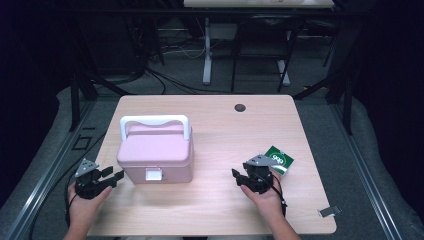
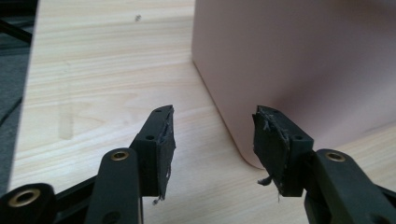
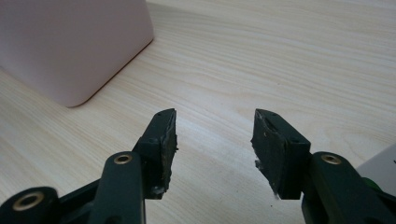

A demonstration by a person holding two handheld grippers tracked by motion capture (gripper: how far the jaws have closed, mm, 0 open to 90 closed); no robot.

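A pale pink box [image 1: 155, 157] with a white carrying handle [image 1: 155, 121] standing upright over its lid sits on the left half of the tabletop [image 1: 225, 125], its long axis running side to side across the person's view. It has rounded corners, smooth matte walls and a small white latch [image 1: 153, 174] at the middle of its front face, and the lid looks closed. The left hand-held gripper [image 1: 116, 176] lies just beside the box's front left corner, jaws spread wide and empty, aimed rightward at it; in the left gripper view that pink corner [image 2: 247, 156] sits right ahead, between the jaws. The right hand-held gripper [image 1: 239, 175] is farther off, to the box's right with bare wood between, jaws likewise wide apart and holding nothing, pointing leftward toward it. The left is the nearer. A small green-and-white carton [image 1: 278, 160] rests just behind the right hand [image 1: 265, 197].
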